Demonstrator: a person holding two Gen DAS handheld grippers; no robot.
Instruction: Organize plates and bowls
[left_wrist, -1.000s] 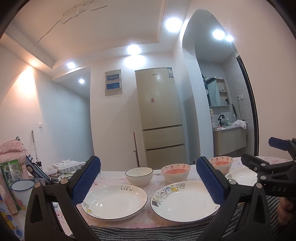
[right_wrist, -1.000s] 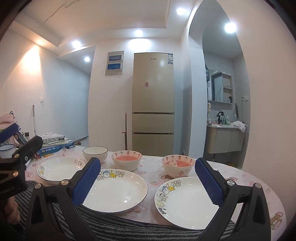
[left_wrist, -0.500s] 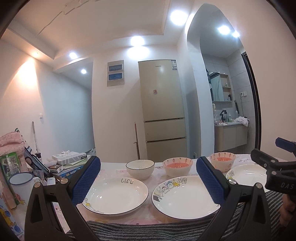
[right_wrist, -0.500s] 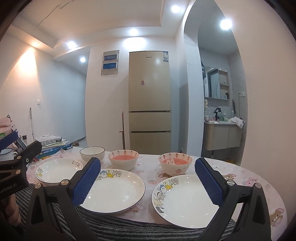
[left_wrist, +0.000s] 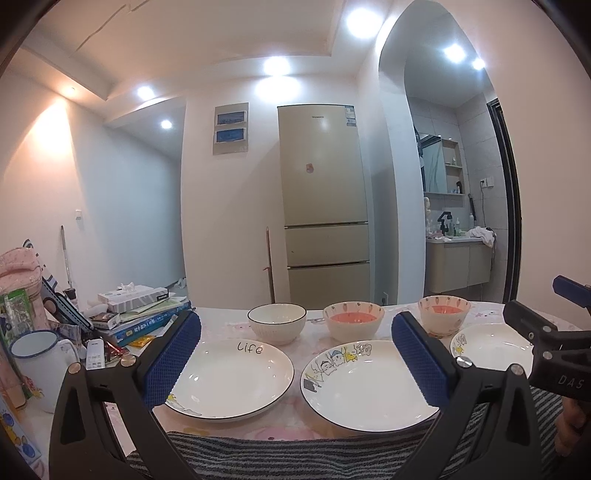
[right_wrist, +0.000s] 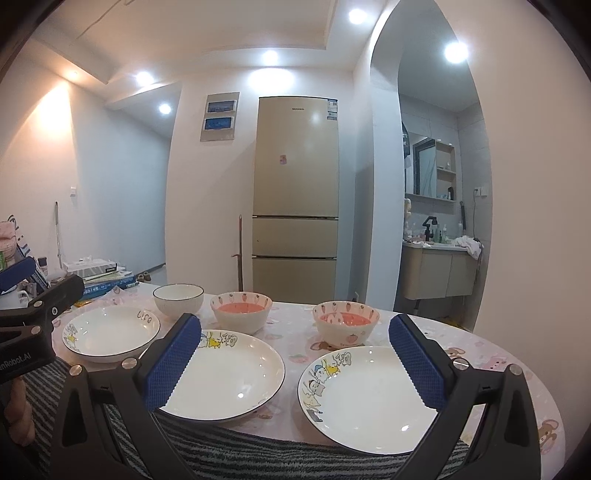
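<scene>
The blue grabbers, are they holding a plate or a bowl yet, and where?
No, nothing is held. The left gripper and the right gripper are both open and empty, above the near table edge, with the plates and bowls untouched.

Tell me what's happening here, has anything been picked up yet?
Nothing is picked up yet. A person holds the left gripper and the right gripper above the near table edge, both open and empty. Three plates sit in a front row: the "Life" plate, the middle cartoon plate and the right cartoon plate. Behind them stand a white bowl and two pink-lined bowls. No dishes are stacked.
</scene>
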